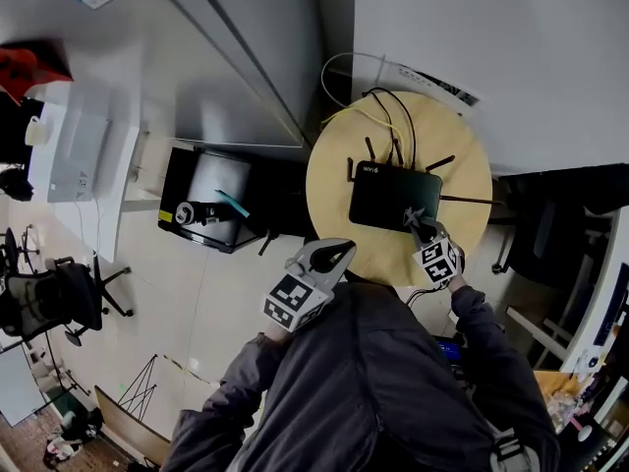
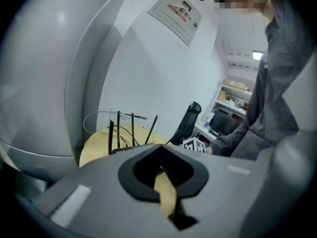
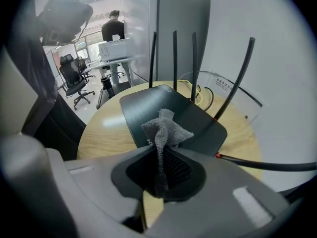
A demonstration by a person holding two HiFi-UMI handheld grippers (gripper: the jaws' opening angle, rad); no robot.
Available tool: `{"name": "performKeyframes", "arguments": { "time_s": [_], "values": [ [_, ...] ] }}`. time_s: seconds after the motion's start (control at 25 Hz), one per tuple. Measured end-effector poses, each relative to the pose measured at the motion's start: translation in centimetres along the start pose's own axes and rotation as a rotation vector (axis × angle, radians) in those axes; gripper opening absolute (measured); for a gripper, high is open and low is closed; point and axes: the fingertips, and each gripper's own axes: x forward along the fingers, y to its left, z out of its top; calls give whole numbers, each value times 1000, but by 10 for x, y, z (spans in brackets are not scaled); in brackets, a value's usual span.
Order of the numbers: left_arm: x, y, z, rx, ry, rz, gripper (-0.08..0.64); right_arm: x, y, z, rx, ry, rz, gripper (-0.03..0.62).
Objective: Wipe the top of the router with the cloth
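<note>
**Q:** Report the right side.

**A:** My right gripper point(image 3: 159, 151) has its jaws pinching the cloth point(image 3: 166, 128); the grey bunch sticks up past the tips and rests on the near edge of the router point(image 3: 171, 113). From the head view, this gripper point(image 1: 425, 229) sits at the router's point(image 1: 393, 197) near right corner, on the round table point(image 1: 329, 180).

**Q:** And the left side?

**A:** My left gripper point(image 1: 337, 255) hangs at the table's near left edge, apart from the router; its jaws are pressed together with nothing between them.

**Q:** What obstructs the top surface?

**A:** Three antennas point(image 3: 175, 58) stand upright along the far edge; a fourth point(image 3: 237, 76) leans out at the right; another point(image 3: 267, 163) lies low across the table toward me. Cables point(image 1: 388, 116) loop behind the router.

**Q:** Surroundings?

**A:** A white wall point(image 3: 267, 43) rises behind the table; an office chair point(image 3: 74, 81) stands on the floor at the left, and a person point(image 3: 114, 28) stands far off beyond it.
</note>
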Motion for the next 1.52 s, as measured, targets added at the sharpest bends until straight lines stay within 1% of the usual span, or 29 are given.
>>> {"name": "performKeyframes", "arguments": {
  "time_s": [0.12, 0.2, 0.28, 0.32, 0.36, 0.44, 0.56, 0.64, 0.76, 0.88, 0.96, 1.08, 1.28, 1.52],
  "values": [
    [2, 1, 0, 6, 3, -5, 0, -2, 8, -2, -18, 3, 13, 28],
    [4, 0, 1, 7, 3, -5, 0, -3, 10, -2, -35, 24, 43, 29],
    [5, 0, 3, 11, 0, -6, 0, -3, 3, 0, -29, 41, 68, 29],
    [6, 0, 5, 14, -1, -5, 0, -3, -6, 4, -14, 35, 57, 29],
    [6, 1, 6, 15, -3, -3, 0, -2, -19, 9, 5, 20, 29, 29],
    [6, 3, 9, 11, -11, 8, 0, 1, -51, 22, 24, 2, -58, 29],
    [5, 3, 9, 6, -14, 12, 0, 9, -96, 33, 9, 38, -177, 29],
    [3, 3, 8, 5, -15, 13, 0, 17, -112, 34, 9, 69, -210, 29],
    [-2, 5, 7, 8, -13, 15, 0, 26, -120, 28, 22, 100, -217, 29],
    [-6, 9, 6, 1, -21, 23, 0, 25, -118, 27, 16, 107, -205, 28],
    [-8, 11, 4, -2, -21, 23, 0, 24, -111, 24, 23, 109, -183, 28],
    [-10, 11, 4, 0, -23, 13, 0, 21, -95, 14, 47, 110, -154, 28],
    [-13, 13, 3, 1, -27, 3, 0, 6, -67, 0, 21, 117, -151, 28],
    [-17, 14, 1, 19, -15, -19, 0, -6, -30, -16, 55, 115, -111, 28]
  ]
}}
